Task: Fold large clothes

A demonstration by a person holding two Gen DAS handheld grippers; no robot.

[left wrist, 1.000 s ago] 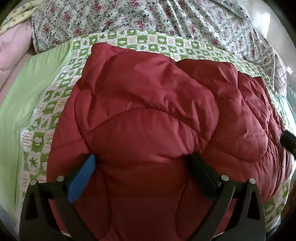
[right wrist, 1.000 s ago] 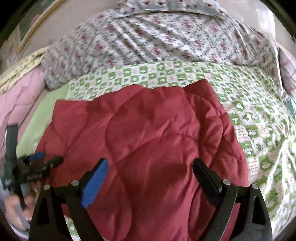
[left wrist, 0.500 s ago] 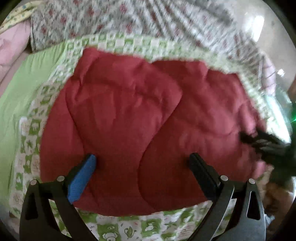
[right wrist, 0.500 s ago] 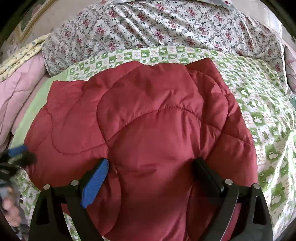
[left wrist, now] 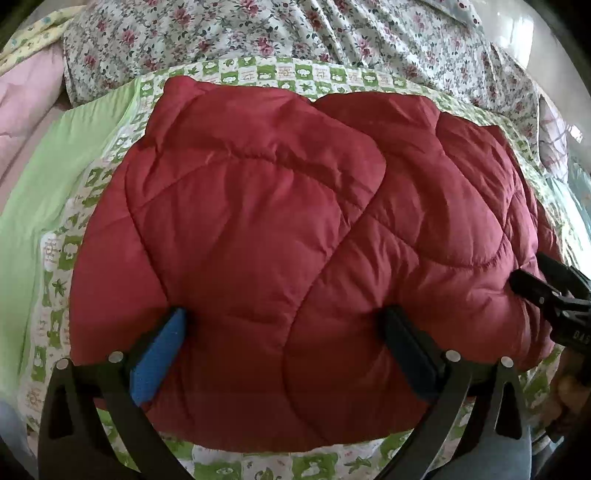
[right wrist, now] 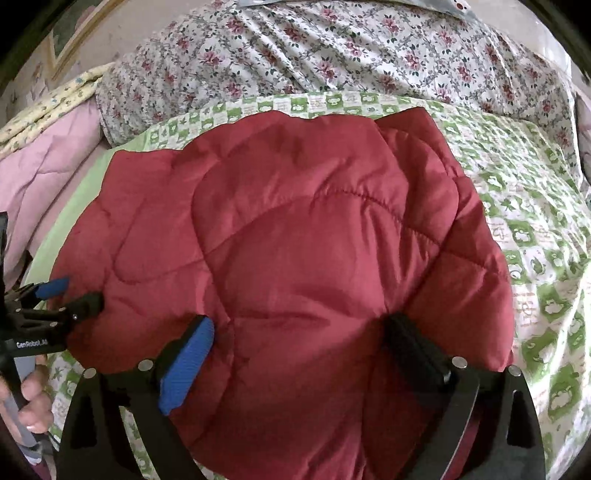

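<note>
My left gripper [left wrist: 284, 325] is spread wide, its blue pad [left wrist: 159, 363] and black pad [left wrist: 406, 354] pressed into the near part of the red quilted jacket [left wrist: 288, 229] with padding bulging between them; nothing is pinched. My right gripper [right wrist: 299, 332] is likewise wide apart, its two pads sunk into the jacket's near right portion, and it grips nothing.

The jacket lies folded in a bulky bundle on the green-checked sheet [right wrist: 524, 229], with one quilted layer lapped over another along a seam running diagonally across the top. In the left wrist view, the right gripper's black fingertips touch the jacket's right edge. In the right wrist view, the left gripper sits at the jacket's left edge, held by a hand [right wrist: 35, 398] wrapped around its grey handle.

Beyond the jacket, a floral quilt [left wrist: 295, 33] is heaped along the far side of the sheet. A plain light-green cloth [left wrist: 55, 162] borders the sheet on the left, with pink bedding [right wrist: 48, 166] further left.
</note>
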